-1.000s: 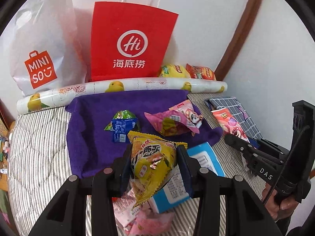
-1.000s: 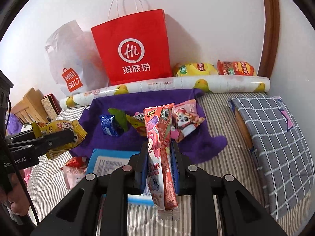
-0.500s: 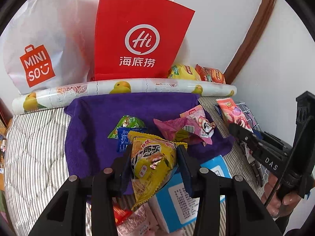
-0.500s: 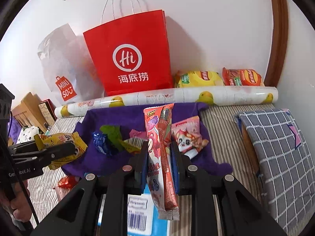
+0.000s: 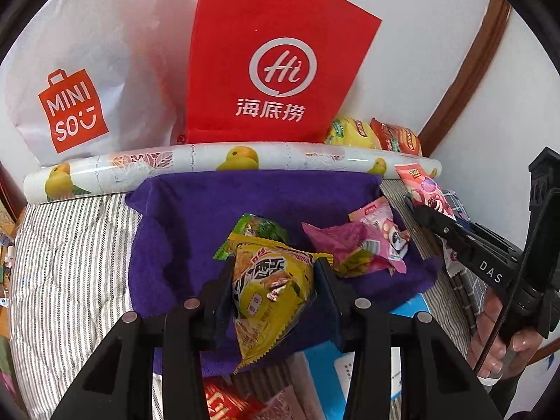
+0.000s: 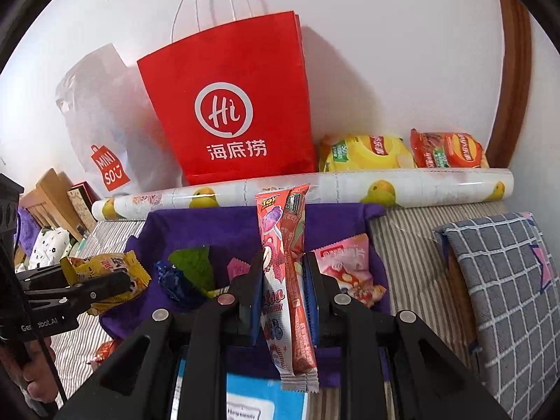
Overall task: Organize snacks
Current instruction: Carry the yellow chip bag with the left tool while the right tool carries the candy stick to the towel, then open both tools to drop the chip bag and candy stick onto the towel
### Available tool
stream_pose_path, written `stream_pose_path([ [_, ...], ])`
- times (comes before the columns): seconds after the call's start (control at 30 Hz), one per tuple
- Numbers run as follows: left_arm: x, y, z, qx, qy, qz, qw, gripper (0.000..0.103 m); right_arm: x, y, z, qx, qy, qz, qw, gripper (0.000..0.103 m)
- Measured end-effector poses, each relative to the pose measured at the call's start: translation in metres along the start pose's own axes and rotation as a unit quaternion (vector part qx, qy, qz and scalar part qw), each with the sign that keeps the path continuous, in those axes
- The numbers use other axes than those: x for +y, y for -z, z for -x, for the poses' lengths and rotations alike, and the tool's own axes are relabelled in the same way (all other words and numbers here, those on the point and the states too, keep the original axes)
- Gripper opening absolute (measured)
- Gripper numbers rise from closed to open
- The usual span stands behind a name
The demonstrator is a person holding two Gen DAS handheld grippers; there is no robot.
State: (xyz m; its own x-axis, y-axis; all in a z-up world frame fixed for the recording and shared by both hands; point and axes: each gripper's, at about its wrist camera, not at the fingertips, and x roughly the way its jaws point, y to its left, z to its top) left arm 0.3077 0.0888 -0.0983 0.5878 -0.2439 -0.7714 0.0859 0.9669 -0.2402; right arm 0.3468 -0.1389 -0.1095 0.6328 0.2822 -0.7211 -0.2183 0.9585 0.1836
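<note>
My left gripper (image 5: pixel 273 280) is shut on a yellow snack packet (image 5: pixel 269 290), held over the purple towel (image 5: pixel 196 231). That packet (image 6: pixel 105 273) and the left gripper (image 6: pixel 105 285) also show at the left of the right wrist view. My right gripper (image 6: pixel 283 280) is shut on a long red-pink candy packet (image 6: pixel 285 280) that stands upright between the pads; from the left wrist view this packet (image 5: pixel 425 192) pokes out at the right. On the towel lie a green packet (image 5: pixel 260 227), a magenta packet (image 5: pixel 339 241) and a pink packet (image 6: pixel 344 262). A red paper bag (image 6: pixel 231 105) stands behind.
A white plastic bag (image 5: pixel 80 80) leans beside the red one. A rolled sheet with fruit print (image 6: pixel 385 183) lies along the towel's far edge, with yellow (image 6: pixel 364 152) and red chip bags (image 6: pixel 448 150) behind it. A blue-white box (image 6: pixel 266 399) sits near me, a checked cushion (image 6: pixel 507 280) to the right.
Both grippers have moved forward over the towel toward the bags, each keeping its packet. The red bag and the towel's snacks now look larger and nearer.
</note>
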Motion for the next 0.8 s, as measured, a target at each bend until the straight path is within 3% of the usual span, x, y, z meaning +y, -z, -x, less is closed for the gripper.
stream_pose_path([
  [0.4,0.013,0.004,-0.025,0.011,-0.016,0.014,0.9997,0.042,-0.014,0.011,-0.039,0.030,-0.011,-0.013,0.999,0.021],
  [0.8,0.014,0.007,-0.042,0.021,-0.019,0.018,0.9994,0.042,-0.018,0.016,-0.051,0.048,-0.015,-0.013,0.999,0.021],
])
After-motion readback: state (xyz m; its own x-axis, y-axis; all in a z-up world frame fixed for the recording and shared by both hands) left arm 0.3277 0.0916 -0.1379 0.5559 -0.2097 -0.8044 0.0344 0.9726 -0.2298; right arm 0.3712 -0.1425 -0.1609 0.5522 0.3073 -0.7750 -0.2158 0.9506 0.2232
